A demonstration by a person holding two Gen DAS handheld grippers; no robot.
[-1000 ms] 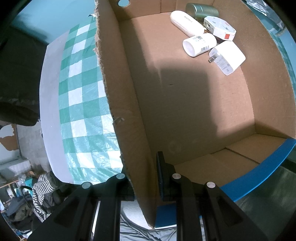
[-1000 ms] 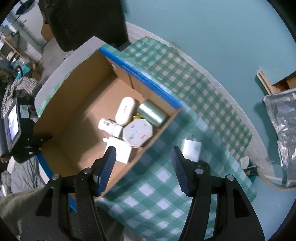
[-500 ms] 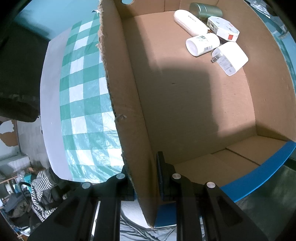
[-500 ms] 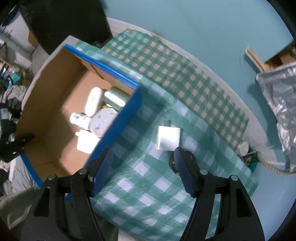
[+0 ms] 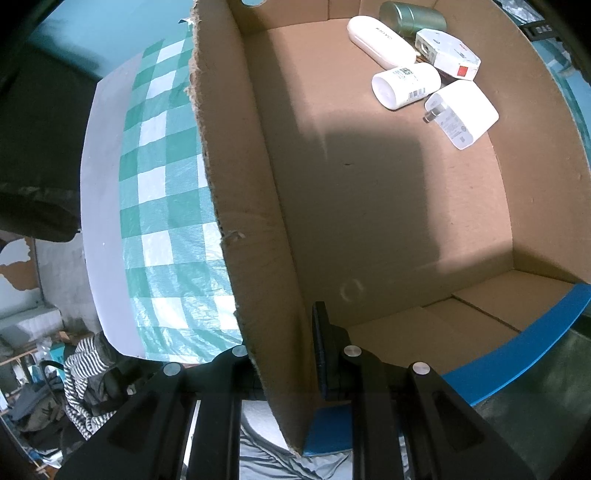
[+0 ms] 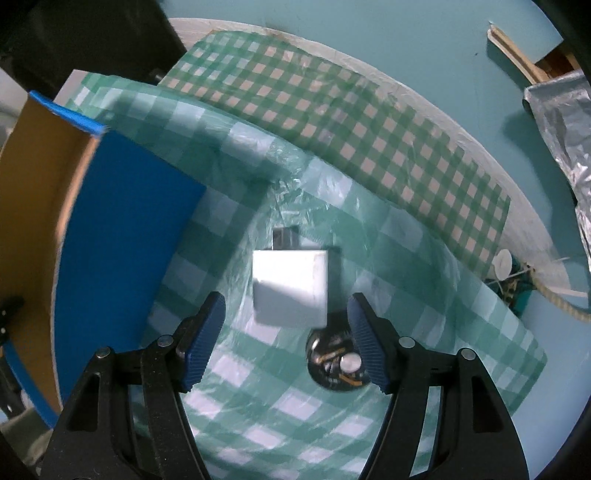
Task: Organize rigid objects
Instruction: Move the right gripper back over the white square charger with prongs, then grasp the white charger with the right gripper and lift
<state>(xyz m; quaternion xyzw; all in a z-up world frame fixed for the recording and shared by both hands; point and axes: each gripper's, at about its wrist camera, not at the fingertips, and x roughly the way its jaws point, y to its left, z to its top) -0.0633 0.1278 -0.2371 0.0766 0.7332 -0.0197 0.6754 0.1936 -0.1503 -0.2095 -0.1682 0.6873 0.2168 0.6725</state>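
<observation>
My left gripper (image 5: 280,343) is shut on the near wall of a cardboard box (image 5: 243,206) with a blue outside. At the box's far corner lie a white oval case (image 5: 380,42), a green tin (image 5: 412,16), an octagonal white pack (image 5: 448,55), a white bottle (image 5: 406,85) and a white plug charger (image 5: 461,112). My right gripper (image 6: 286,325) is open, low over a white plug charger (image 6: 290,284) on the checked cloth, which lies just ahead between its fingers. A small round dark object (image 6: 334,363) sits by the right finger.
The box's blue side (image 6: 114,236) stands left of the right gripper. A green checked cloth (image 6: 369,122) covers the round table. Crumpled foil (image 6: 561,122) and a rope (image 6: 557,302) lie at the right. Clothes (image 5: 85,373) lie beyond the table's edge.
My right gripper has swung away from the box and come down close over the white charger on the cloth. My left gripper still holds the box wall; the box has shifted slightly.
</observation>
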